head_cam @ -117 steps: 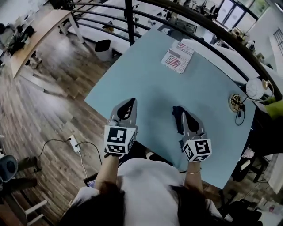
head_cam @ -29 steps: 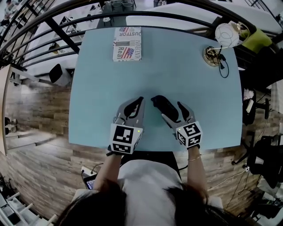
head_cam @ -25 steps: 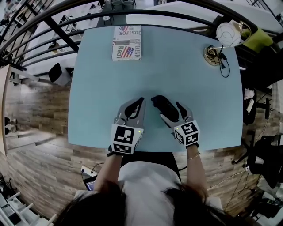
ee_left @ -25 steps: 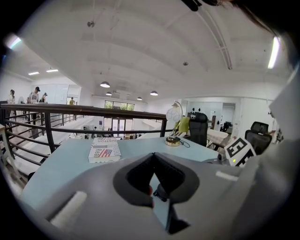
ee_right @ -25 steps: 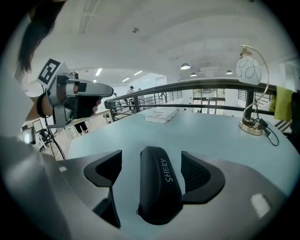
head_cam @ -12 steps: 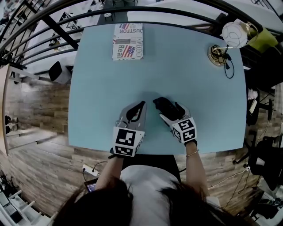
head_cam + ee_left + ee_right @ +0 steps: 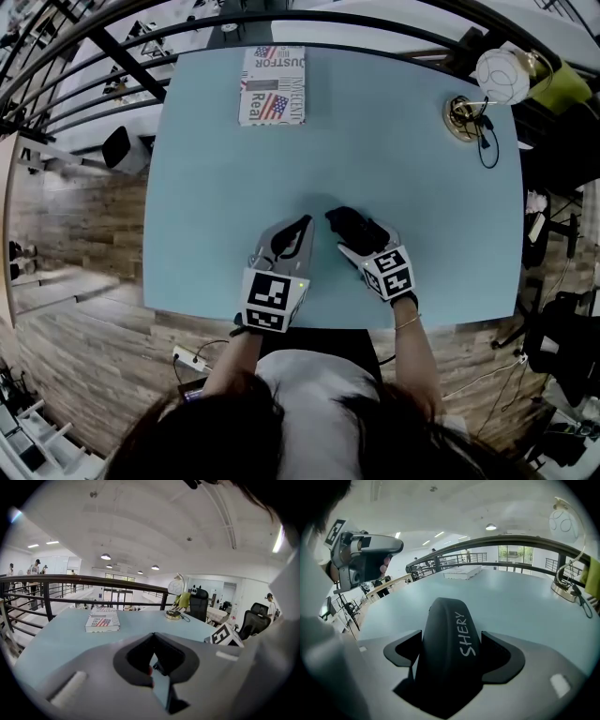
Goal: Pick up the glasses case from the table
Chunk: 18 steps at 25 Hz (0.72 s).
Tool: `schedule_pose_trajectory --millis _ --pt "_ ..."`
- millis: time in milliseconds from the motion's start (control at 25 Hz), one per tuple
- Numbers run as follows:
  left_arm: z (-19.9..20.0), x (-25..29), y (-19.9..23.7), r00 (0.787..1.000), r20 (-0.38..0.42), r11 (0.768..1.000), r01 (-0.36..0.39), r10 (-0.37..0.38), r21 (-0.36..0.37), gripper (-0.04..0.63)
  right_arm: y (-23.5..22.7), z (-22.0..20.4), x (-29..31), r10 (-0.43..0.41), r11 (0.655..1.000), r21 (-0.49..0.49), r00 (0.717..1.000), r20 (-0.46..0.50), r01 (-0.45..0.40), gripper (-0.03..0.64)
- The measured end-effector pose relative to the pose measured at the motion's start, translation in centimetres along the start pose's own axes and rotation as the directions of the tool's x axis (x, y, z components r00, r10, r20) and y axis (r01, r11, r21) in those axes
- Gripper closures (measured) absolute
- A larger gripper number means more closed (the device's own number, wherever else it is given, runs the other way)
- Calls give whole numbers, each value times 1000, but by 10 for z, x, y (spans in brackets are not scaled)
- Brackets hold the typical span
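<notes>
Glasses case between right claw jaws, seemingly gripped.

Table — light blue rectangular top, filling the middle of the head view.

Lying on it:
- Book, flag-printed cover, flat, upper left of the top near the far edge.
- Round brass lamp base, upper right corner, with a black cable looping beside it.
- Glasses case, black, lower centre, well apart from both — whether it touches the top cannot be told.
</notes>
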State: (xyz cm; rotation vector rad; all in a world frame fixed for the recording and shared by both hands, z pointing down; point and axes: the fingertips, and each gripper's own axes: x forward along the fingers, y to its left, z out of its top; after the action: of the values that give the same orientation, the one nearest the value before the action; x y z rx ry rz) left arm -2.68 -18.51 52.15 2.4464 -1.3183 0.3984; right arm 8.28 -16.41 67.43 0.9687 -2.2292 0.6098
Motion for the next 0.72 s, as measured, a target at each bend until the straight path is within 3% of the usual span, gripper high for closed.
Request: schedule_pose_trajectory --millis 720 --pt "-2 -4 3 1000 3 1000 -20 20 -9 540 -4 -2 2 -24 1000 -1 1000 -13 24 258"
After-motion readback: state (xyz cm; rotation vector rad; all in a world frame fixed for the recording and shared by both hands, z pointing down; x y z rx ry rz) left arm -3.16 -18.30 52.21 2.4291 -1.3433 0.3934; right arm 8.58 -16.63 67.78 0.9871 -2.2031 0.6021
